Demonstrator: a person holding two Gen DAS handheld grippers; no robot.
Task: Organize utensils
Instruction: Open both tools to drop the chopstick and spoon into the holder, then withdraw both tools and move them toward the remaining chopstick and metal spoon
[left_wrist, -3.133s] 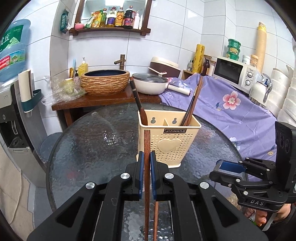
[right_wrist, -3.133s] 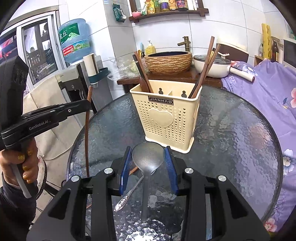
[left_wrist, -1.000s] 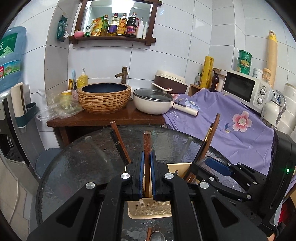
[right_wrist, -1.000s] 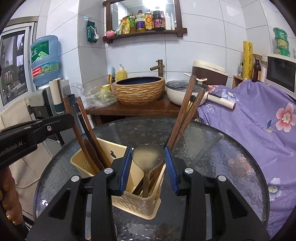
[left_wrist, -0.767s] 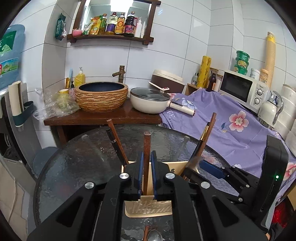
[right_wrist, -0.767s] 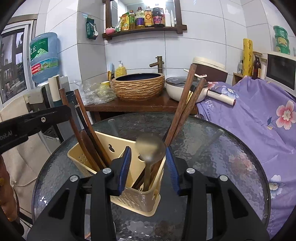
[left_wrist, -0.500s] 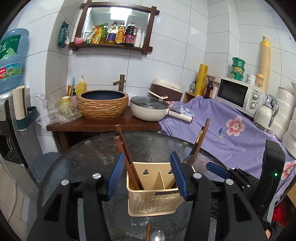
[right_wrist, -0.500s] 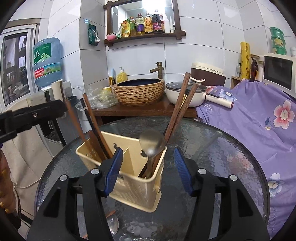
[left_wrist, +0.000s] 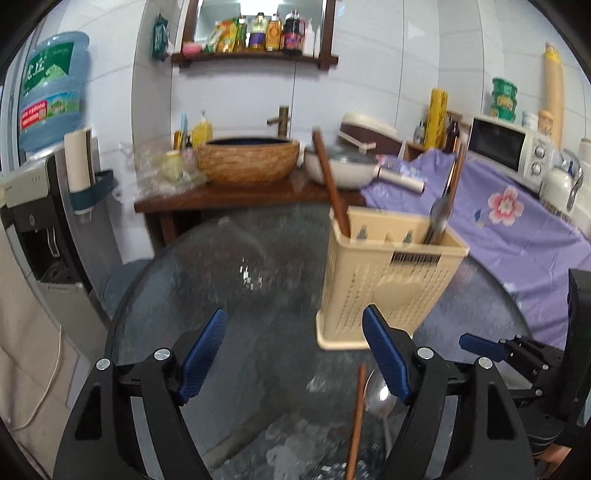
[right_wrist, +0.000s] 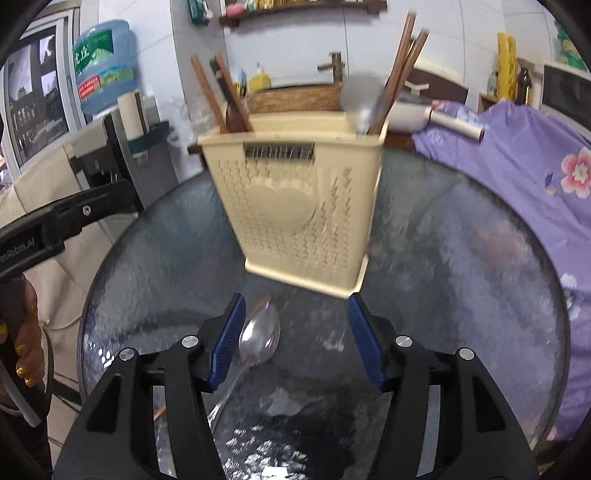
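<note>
1. Both tongs stood wide with nothing between their pads: the left tongs (left_wrist: 293, 354) hung above the near part of the counter (left_wrist: 229, 280), and the right tongs (right_wrist: 297, 336) sat low over it, facing the cream utensil holder (right_wrist: 295, 206).
2. The holder stood upright toward the far right of the counter, with wooden chopsticks (right_wrist: 400, 62) and a metal spoon (right_wrist: 364, 99) in its right compartment and dark-handled pieces (right_wrist: 221, 96) in its left.
3. Still loose on the counter were a second spoon (right_wrist: 258, 336), lying just inside the right tongs' left pad, and a single chopstick (left_wrist: 356, 413) beside it, near the left tongs' right finger.
4. Judging by this, the step in hand was a pickup of those two. A good grasp would probably take the spoon across its thin handle, not the bowl, which would likely slip, and the chopstick near its upper end so that it hangs straight.
5. The textured glass top looked slick; a thin stick could roll away under a careless approach.
6. Beyond the counter were a woven basin (left_wrist: 247, 158) on a wooden stand, a purple floral cloth (left_wrist: 517, 229) and a microwave (left_wrist: 506, 147) to the right.
</note>
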